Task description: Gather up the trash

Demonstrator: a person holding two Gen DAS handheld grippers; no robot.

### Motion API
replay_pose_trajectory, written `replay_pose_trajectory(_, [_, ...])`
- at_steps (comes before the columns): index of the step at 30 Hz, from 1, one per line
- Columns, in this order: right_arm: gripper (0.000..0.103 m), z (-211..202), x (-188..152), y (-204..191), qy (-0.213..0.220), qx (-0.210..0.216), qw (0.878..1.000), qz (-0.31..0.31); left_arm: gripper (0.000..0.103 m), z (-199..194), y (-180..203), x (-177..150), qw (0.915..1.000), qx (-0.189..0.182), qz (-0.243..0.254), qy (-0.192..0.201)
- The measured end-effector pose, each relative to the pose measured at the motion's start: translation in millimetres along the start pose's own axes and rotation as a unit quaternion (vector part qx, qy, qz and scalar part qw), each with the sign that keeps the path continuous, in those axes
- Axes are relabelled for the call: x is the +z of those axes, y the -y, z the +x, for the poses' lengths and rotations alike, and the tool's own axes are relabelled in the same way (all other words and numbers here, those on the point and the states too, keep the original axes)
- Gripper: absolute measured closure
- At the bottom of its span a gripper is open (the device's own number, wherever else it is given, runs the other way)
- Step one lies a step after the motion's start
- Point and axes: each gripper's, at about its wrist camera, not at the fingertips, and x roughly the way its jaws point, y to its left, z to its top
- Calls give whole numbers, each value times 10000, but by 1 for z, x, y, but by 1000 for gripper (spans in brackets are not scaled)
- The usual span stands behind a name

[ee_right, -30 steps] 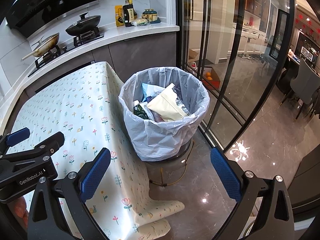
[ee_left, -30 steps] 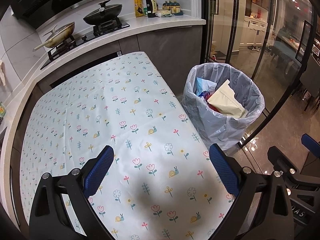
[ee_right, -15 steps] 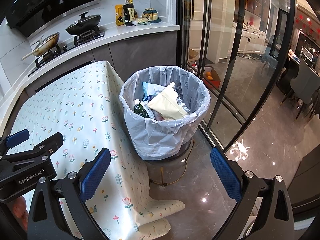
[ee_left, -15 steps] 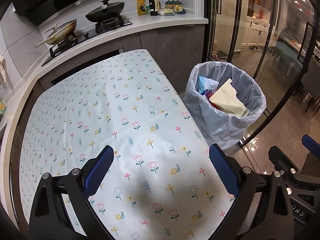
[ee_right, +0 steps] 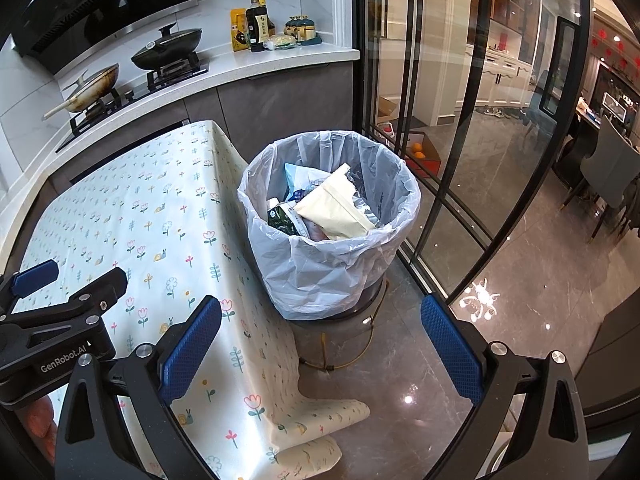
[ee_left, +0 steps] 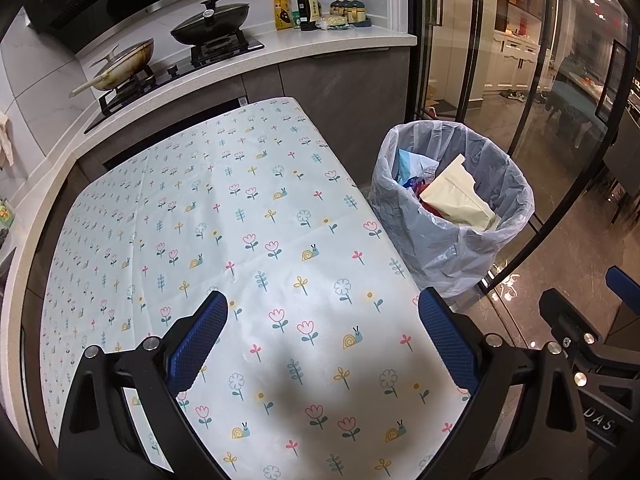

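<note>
Left wrist view
Left gripper: the black two-finger left gripper with blue mesh pads [ee_left: 322, 336] hangs over the near end of the table, fingers spread wide, nothing between them.
Table: the pale floral-and-snail patterned tablecloth [ee_left: 224, 216] shows no litter anywhere in this view — my guess is the surface has been cleared into the bin.
Bin: the round bin lined with a translucent grey plastic bag [ee_left: 508, 208] stands on the floor just beside the table's right edge, close enough, I'd say, for things to be dropped in straight from the tabletop.
Trash: a cream paper pouch [ee_left: 456, 196] lies on top of blue and red wrappers, near the rim.
Counter: a lidded black wok [ee_left: 210, 30] and an open steel pan [ee_left: 124, 66] sit on the hob behind, well apart from the work.

Right wrist view
Right gripper: the matching black right gripper with blue pads [ee_right: 320, 344] is held above the floor between table edge and bin, jaws wide apart and empty.
Bin again: the bag's rim [ee_right: 280, 160] is folded over the outside, which keeps the mouth open; the pouch leans across a green-and-white carton [ee_right: 280, 216].
Cloth: its corner droops to the grey marble floor [ee_right: 500, 360] beside the bin's base.
Judgement: both tools idle and unloaded — collecting looks finished or nearly so; whether anything remains outside these views I cannot tell.
</note>
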Motion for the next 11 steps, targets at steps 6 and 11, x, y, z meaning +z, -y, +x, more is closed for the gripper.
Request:
replay_pose_trajectory(6, [7,1,0,1,-4,3,10000,3,11,0,2,-2,10000,31,29,11])
replay_pose_trajectory(11, [7,1,0,2,-5,5,10000,0,11,1,3,-3,10000,-16,79,-2])
